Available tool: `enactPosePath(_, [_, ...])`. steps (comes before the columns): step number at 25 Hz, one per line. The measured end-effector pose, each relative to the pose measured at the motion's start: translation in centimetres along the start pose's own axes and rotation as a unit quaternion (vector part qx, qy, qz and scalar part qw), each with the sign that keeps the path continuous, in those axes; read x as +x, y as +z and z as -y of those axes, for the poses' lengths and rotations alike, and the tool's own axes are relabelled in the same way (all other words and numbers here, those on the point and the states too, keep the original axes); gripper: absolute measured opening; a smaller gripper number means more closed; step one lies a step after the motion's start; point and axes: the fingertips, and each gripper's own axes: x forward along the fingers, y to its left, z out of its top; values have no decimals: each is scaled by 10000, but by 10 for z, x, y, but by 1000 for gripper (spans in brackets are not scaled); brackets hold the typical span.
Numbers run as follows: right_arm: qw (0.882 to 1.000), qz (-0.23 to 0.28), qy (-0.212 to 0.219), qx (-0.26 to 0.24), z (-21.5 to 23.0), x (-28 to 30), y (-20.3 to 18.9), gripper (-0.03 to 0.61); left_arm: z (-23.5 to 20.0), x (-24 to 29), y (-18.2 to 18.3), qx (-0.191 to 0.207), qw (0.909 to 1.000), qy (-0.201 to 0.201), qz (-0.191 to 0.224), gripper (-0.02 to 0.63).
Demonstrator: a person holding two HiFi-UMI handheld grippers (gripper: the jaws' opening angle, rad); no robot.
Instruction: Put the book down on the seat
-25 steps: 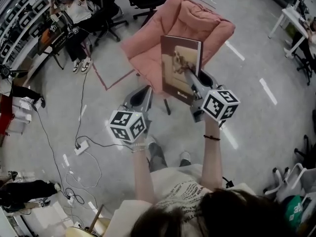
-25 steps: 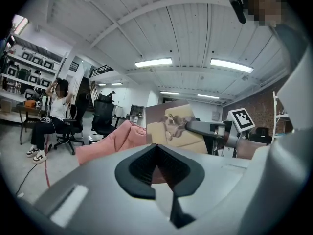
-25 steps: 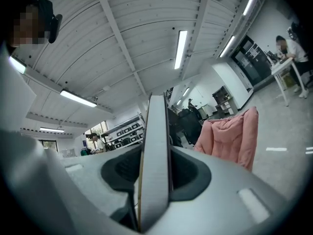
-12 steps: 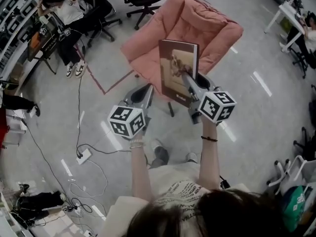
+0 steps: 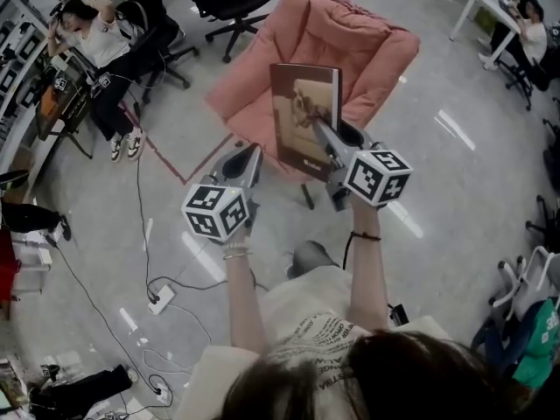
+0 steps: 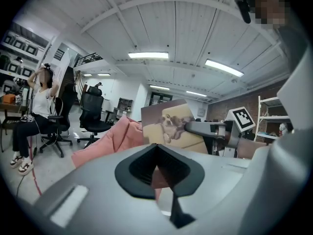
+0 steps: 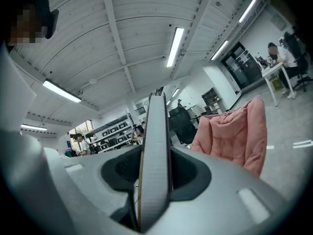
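Carried the book (image 5: 304, 121) in the right gripper (image 5: 315, 128), jaws narrowed onto its lower edge and pressed against both covers. Showed as a thin upright strip dead centre in the right gripper view, so gripped edge-on. Stood on end in the air, long axis close to vertical, the dog-picture cover turned toward 8 o'clock in the head view, facing the left gripper (image 5: 251, 150). Touched nothing but the jaws.

Lay at 12 o'clock from the right gripper, straight out along its fingers. Had the pink seat (image 5: 254, 90) beyond it, at 11 to 12 o'clock, below the book and apart from it, with the padded backrest (image 5: 350, 33) further off at 12 to 1 o'clock. Judged, then, as a matter of reaching on toward 12 o'clock, lowering, and tipping that vertical axis over until a cover lay flat on the cushion. Could have toppled against the backrest or slid off the front lip if let go on end.

Rode the left gripper beside, at 8 o'clock from the book, near but clear of it. Read as pinched together with nothing between the jaws, pointing toward the seat's near corner at 12 o'clock. Left the right hand alone bearing the load, and the nearer of the two to the backrest side.
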Motion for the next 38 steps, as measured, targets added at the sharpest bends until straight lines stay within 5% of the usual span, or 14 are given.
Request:
enactPosePath(13, [9990,45,-401,209,20,62,-6,150,-57,23,2,-39,9996,-247,-143,-2])
enactPosePath(27, [9978,-58,-573,341,60,192,8,150,-167,110,43,-135,9989,-421,-155,-2])
enactPosePath(38, [9930,46,-1002,620,130,236,41,150,-198,191,62,-200,9963,-691,-465,-2])
